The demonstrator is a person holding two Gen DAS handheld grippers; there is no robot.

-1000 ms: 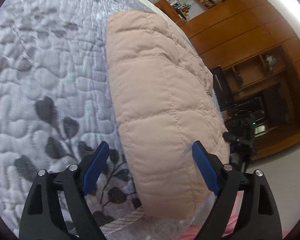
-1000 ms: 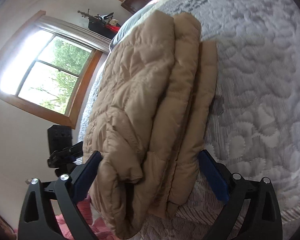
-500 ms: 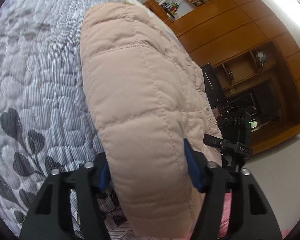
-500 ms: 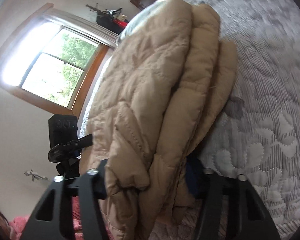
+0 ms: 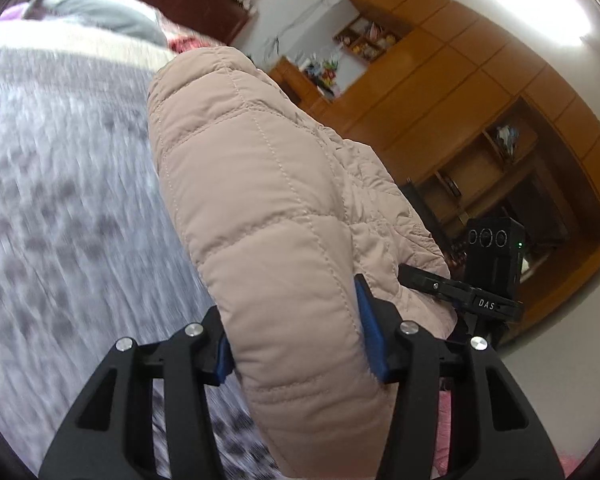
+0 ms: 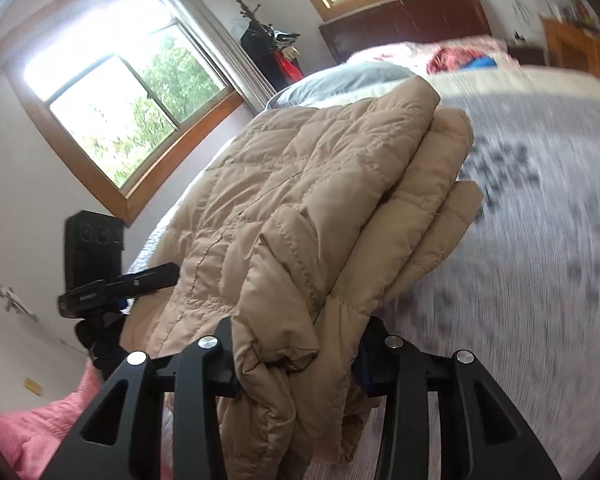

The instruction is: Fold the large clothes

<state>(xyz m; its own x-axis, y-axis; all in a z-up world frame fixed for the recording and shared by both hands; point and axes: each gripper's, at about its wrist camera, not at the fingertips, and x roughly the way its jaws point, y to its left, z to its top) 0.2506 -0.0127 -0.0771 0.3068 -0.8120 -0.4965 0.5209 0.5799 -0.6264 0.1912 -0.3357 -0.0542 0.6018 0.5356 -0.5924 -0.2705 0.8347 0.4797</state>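
A folded beige quilted puffer jacket (image 5: pixel 268 208) lies along the grey quilted bed cover (image 5: pixel 68 184). My left gripper (image 5: pixel 296 340) is shut on its near end, blue pads pressing both sides, and lifts that end off the bed. In the right wrist view the jacket (image 6: pixel 300 208) shows as stacked folded layers. My right gripper (image 6: pixel 296 356) is shut on the bunched near end of those layers, raised above the bed cover (image 6: pixel 520 280). Each view shows the other gripper, beyond the jacket's edge.
Wooden cabinets and shelves (image 5: pixel 480 128) stand beyond the bed's side. A dark headboard (image 6: pixel 412 24), pillows (image 6: pixel 348 76) and windows (image 6: pixel 112 100) are at the far end. A pink cloth (image 6: pixel 32 432) lies low at the near left.
Both grippers closed from open onto the jacket's near end, then lifted it; the views now tilt up toward the headboard and the bed cover blurs with motion.
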